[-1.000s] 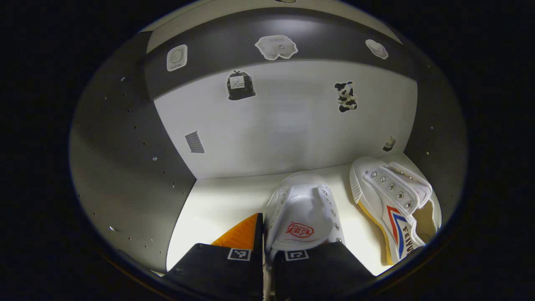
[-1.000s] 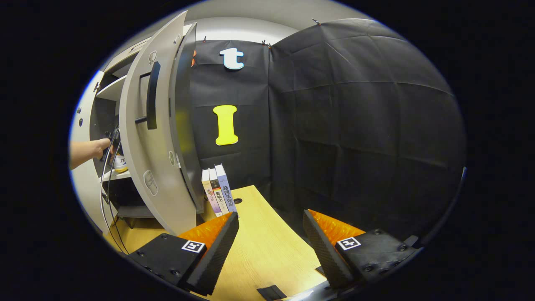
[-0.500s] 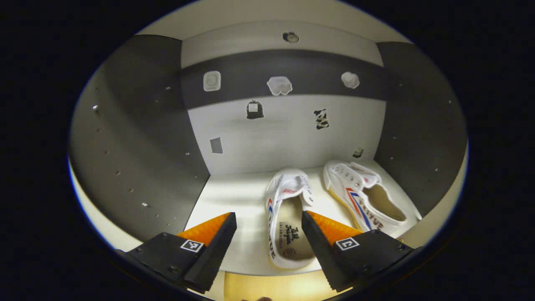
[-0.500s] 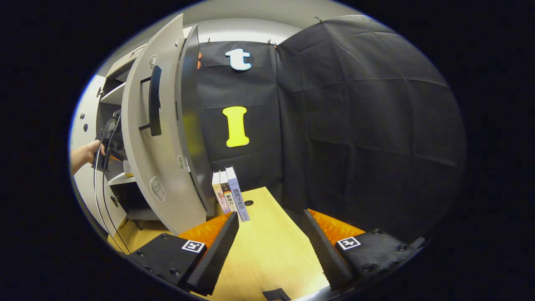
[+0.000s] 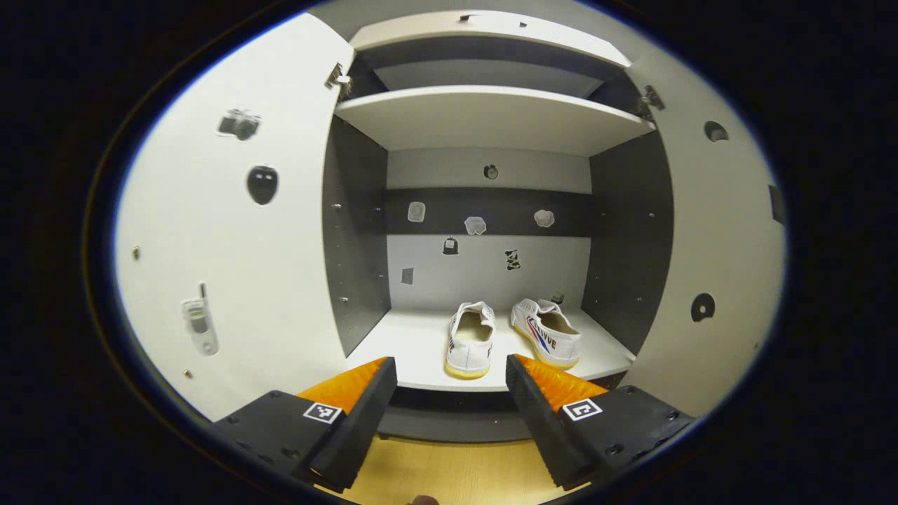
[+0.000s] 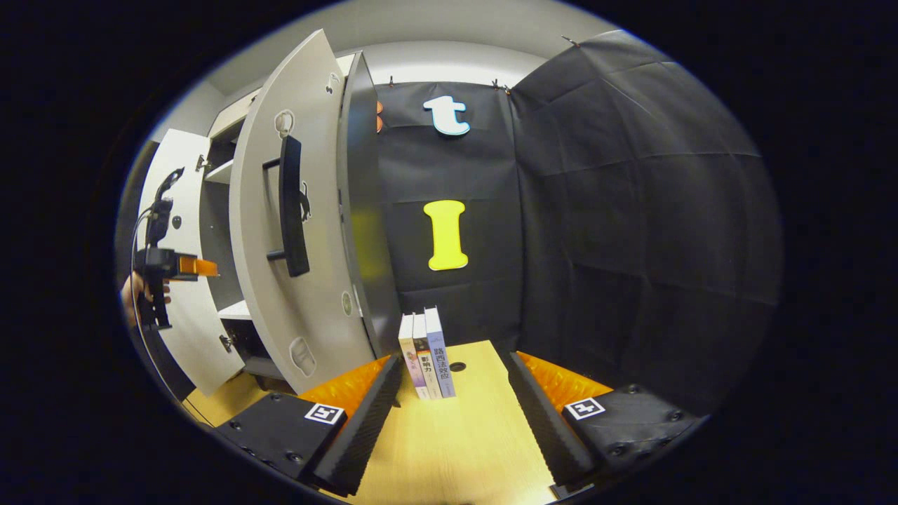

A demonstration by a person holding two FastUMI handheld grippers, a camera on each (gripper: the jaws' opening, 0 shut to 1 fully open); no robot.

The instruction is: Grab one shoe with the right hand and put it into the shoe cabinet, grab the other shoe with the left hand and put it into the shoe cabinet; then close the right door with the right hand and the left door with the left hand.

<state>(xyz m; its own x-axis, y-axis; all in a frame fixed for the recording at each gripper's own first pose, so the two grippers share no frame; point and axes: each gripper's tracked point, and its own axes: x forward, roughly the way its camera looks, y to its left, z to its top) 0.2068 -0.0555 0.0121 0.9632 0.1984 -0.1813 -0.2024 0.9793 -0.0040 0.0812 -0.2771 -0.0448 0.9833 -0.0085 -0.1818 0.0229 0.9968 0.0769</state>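
Note:
Two white canvas shoes stand side by side on the lower shelf (image 5: pixel 414 351) of the open shoe cabinet: one (image 5: pixel 471 339) heel toward me, the other (image 5: pixel 546 338) to its right with red and blue stripes. My left gripper (image 5: pixel 451 372) is open in front of the cabinet, outside it, holding nothing. Both doors stand open, the left door (image 5: pixel 231 231) and the right door (image 5: pixel 708 266). In the right gripper view the right door (image 6: pixel 291 280) with its dark handle (image 6: pixel 292 207) is at left, and my right gripper (image 6: pixel 452 372) is open over the wooden table (image 6: pixel 456 449). The left gripper (image 6: pixel 189 266), held by a hand, shows at far left.
Three upright books (image 6: pixel 426 354) stand on the table just beyond my right gripper's fingers. An upper shelf (image 5: pixel 491 119) spans the cabinet. Stickers dot the cabinet's back wall and doors. Black cloth walls the booth behind and to the right.
My left gripper let go of the shoe, opened, and drew back out of the cabinet. The right gripper view swung left a little, so the books now sit between its fingers.

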